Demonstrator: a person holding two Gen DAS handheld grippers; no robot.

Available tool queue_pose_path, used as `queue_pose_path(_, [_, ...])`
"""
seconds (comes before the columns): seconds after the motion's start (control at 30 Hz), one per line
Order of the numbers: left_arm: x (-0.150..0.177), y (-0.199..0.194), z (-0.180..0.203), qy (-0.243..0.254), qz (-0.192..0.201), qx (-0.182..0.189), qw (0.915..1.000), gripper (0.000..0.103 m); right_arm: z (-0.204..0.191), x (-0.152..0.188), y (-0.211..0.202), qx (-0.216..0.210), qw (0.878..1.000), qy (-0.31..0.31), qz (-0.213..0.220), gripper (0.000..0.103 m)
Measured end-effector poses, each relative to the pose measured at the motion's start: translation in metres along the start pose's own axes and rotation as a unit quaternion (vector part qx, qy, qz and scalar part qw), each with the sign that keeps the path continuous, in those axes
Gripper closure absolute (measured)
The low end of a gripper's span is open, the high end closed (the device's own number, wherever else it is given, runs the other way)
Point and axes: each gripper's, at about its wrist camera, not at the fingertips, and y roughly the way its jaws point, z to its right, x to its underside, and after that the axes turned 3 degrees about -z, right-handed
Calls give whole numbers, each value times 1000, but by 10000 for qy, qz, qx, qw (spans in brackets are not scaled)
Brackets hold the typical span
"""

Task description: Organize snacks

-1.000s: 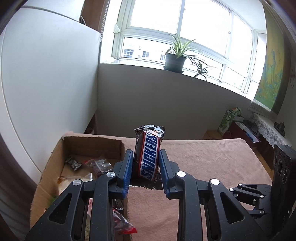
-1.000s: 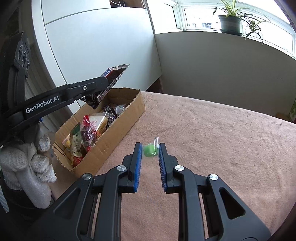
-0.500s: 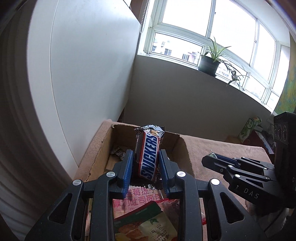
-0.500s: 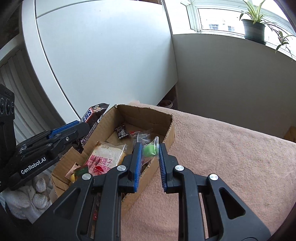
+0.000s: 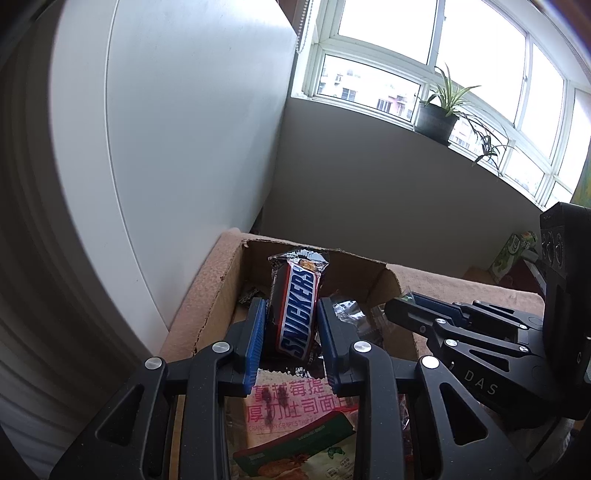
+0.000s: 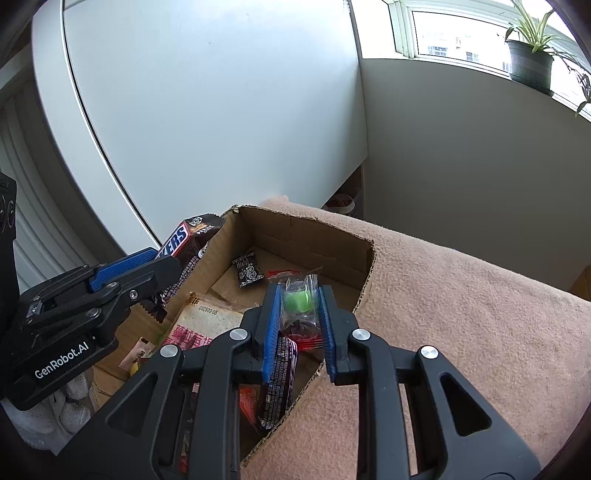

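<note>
Window (image 5: pixel 436 62): big, with white frames and bright light; buildings show outside.
Potted plant (image 5: pixel 439 114): long green leaves in a dark pot, on the window sill.
Small plant (image 5: pixel 487 146): thin drooping leaves, just beside the pot.
Wall under the window (image 5: pixel 388 192): plain and grey.
White panel (image 6: pixel 207 110): tall and smooth, to the left of the window.
Blanket (image 6: pixel 461 314): soft, pinkish brown, spread over the table.
Green carton (image 5: pixel 511 253): far off at the right side, behind the table.
Bead cord (image 5: pixel 303 26): hangs down by the window's left edge.
</note>
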Motion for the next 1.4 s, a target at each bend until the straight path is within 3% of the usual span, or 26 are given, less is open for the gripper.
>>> queue_pose_path(0.07, [-1,0,0,14,-5,4,10000,76,1,0,-1,-22,10000,21,12,77])
queue_pose_path(0.17, [-1,-2,-1,-11,21,-5,10000,76,2,1,-4,-5,9999,63,93,58])
queue_pose_path(0.63, [2,-22,-4,-65,247,-69,9996,76,11,13,-29,-27,9995,232,210,56])
queue_pose_path(0.73, [5,-26,-2,-7,279,-127,9995,76,7,18,-33,14,9996,164,214,51])
queue_pose_path(0.8, [10,-27,1,40,298,-203,9993,71,4,21,-38,67,9996,95,250,43])
queue_pose_path(0.93, [21,-30,4,106,305,-324,9990,63,-1,30,-46,195,9994,-105,282,38])
queue_pose_path(1.07, [31,-39,6,77,392,-461,9981,44,0,41,-55,286,9989,-161,337,20])
queue_pose_path(1.4, [58,-70,26,167,709,-639,9953,32,8,75,-92,449,9977,-137,492,12])
